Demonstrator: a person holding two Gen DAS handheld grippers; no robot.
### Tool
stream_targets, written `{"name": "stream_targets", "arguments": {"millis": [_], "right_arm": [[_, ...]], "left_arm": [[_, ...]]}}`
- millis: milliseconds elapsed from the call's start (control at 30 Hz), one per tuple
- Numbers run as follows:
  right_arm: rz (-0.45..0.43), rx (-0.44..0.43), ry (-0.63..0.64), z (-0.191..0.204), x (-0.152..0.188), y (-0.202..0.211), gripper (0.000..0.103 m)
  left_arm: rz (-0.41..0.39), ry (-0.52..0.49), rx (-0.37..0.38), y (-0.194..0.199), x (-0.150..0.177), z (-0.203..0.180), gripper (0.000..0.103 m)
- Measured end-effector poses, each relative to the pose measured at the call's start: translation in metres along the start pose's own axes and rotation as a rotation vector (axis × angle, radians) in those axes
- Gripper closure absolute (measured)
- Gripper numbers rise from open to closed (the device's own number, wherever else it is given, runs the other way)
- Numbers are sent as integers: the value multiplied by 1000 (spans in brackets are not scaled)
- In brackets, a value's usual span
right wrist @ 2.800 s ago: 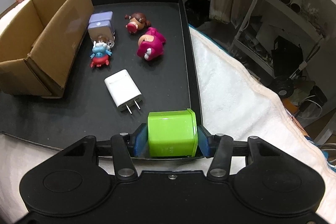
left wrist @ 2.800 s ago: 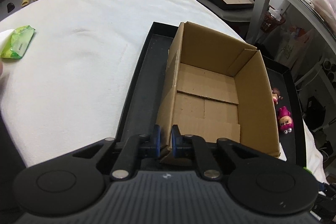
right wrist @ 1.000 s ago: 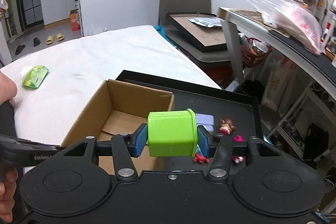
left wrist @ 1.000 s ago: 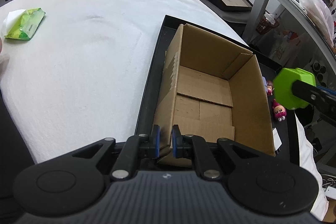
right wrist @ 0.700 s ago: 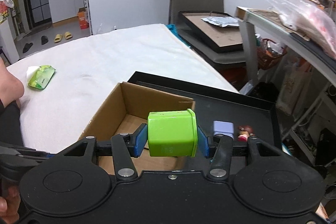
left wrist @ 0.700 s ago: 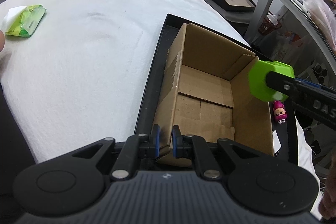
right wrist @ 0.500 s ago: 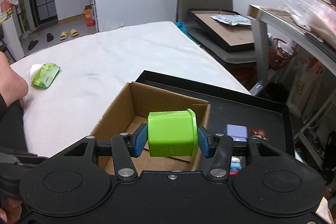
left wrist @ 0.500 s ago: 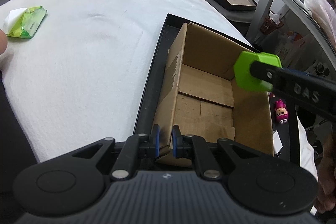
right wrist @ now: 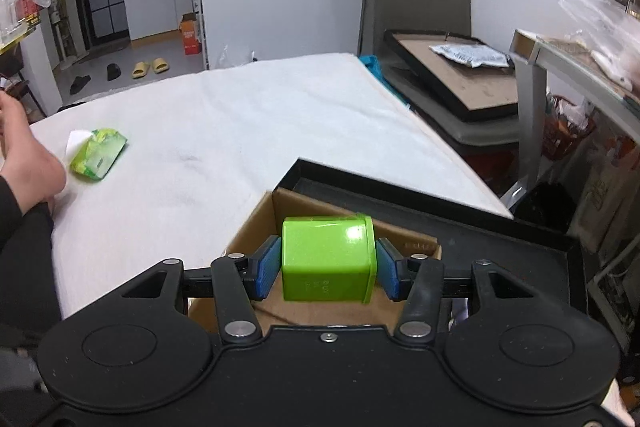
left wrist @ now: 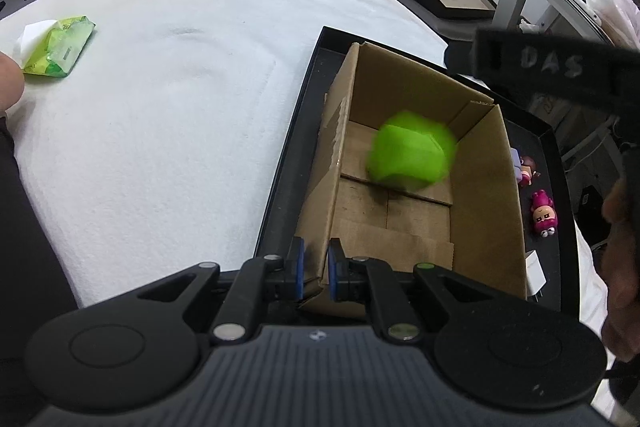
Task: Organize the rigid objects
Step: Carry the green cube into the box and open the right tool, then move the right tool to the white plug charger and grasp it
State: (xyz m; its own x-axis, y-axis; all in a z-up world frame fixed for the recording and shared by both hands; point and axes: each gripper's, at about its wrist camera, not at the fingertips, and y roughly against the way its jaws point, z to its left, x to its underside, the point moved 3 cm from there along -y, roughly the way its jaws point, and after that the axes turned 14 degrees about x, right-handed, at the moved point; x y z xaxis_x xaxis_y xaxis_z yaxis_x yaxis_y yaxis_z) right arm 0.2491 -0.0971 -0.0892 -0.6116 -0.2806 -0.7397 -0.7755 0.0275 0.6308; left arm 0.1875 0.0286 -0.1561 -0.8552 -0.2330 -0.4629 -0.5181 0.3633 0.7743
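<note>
One green tin [right wrist: 328, 259] is being released over the cardboard box [left wrist: 486, 187] at lower centre: the right gripper [right wrist: 328, 269] jaws are opening, pads just clear of it. Left gripper [left wrist: 314, 269] pinches the box wall, jaws narrow. Next, I judge, comes fetching a toy from the black tray [left wrist: 558, 155].

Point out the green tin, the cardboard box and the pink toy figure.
green tin [right wrist: 326, 259]: right wrist view, its front face.
cardboard box [left wrist: 486, 195]: left wrist view, its right inner wall.
pink toy figure [left wrist: 543, 213]: left wrist view, its body.

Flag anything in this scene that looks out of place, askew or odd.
The green plastic box shows as a motion-blurred smear inside the brown cardboard box, touching nothing visible, apparently falling. The right tool is opening, with gaps beside both pads. The left tool pinches the cardboard wall. Nothing looks spilled or damaged.
</note>
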Motion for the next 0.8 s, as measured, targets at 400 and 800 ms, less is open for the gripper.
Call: {"name": "stream_targets", "arguments": {"millis": [400, 800], "right_arm": [[-2, 65, -27, -40, 16, 17, 18], [60, 146, -100, -103, 60, 27, 18]], "left_arm": [[14, -33, -45, -2, -1, -9, 92], [37, -87, -122, -3, 1, -23, 77]]}}
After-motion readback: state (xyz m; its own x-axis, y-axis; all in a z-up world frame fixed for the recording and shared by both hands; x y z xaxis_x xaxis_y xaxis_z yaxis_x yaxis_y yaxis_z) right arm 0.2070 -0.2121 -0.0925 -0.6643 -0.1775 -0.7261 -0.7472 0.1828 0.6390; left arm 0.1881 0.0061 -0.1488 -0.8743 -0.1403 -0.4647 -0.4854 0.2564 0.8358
